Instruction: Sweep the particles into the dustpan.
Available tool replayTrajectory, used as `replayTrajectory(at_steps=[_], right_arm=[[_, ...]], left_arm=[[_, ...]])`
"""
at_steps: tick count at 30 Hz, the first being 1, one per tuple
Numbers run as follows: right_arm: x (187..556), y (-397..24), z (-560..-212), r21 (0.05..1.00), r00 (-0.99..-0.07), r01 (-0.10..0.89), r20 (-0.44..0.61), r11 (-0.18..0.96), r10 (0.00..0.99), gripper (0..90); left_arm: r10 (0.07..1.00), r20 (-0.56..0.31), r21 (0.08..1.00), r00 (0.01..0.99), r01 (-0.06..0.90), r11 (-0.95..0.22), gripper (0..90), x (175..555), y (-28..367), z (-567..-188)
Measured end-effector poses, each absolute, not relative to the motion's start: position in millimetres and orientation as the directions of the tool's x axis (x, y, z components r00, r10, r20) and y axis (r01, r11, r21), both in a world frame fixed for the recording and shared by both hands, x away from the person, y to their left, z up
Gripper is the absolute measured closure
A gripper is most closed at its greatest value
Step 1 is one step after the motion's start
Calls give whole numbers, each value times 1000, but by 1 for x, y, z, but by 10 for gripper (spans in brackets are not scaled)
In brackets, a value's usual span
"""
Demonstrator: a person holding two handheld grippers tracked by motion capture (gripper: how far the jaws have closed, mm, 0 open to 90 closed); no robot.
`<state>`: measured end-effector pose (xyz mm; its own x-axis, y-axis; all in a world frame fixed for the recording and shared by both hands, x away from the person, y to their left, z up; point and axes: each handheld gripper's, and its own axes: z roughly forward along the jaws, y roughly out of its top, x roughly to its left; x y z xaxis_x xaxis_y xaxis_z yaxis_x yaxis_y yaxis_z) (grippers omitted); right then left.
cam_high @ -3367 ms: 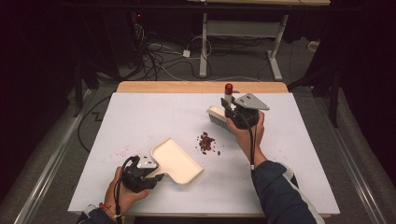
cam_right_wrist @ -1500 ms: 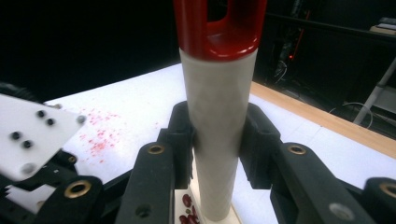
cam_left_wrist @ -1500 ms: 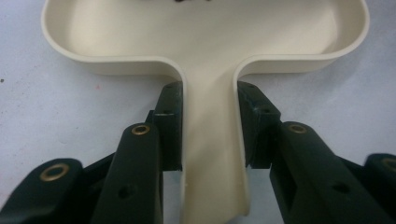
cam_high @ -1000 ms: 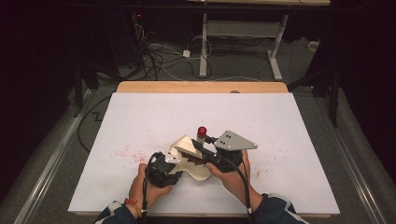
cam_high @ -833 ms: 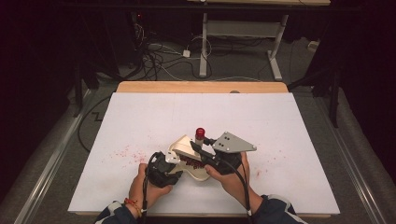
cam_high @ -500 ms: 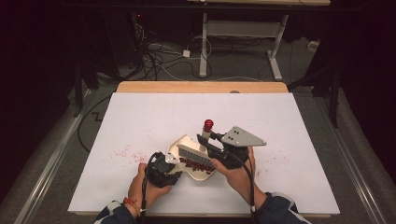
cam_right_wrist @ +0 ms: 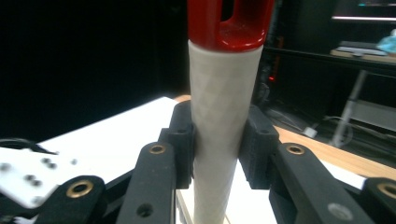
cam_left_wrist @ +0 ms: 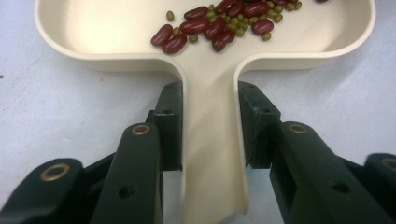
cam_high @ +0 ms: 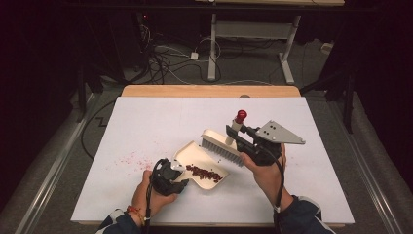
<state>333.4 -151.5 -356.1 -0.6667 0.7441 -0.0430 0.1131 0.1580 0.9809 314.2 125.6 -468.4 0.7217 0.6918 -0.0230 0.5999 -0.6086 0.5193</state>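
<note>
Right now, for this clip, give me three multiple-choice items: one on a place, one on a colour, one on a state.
1. Where do the beans lie?
A. in the dustpan
B. on the floor
C. on the brush bristles

2. What colour is the cap on the brush handle?
A. blue
B. red
C. green

3. How does the left gripper stand?
A. open above the table
B. shut on the brush
C. shut on the dustpan handle

Answers: 1 A, the beans sit inside the pan's rim. 2 B, the handle tip is red. 3 C, its jaws press both sides of the cream handle.
</note>
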Motion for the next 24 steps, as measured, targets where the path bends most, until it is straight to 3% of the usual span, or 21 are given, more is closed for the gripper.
replayTrajectory(at_steps=[11, 24], right_arm=[[338, -173, -375, 948, -605, 164, -122, 274, 786, 698], [309, -151, -380, 909, -715, 142, -180, 393, 676, 697]], left_arm=[[697, -25, 509, 716, 609, -608, 638, 312, 129, -469], [711, -20, 506, 703, 620, -599, 638, 311, 131, -470]])
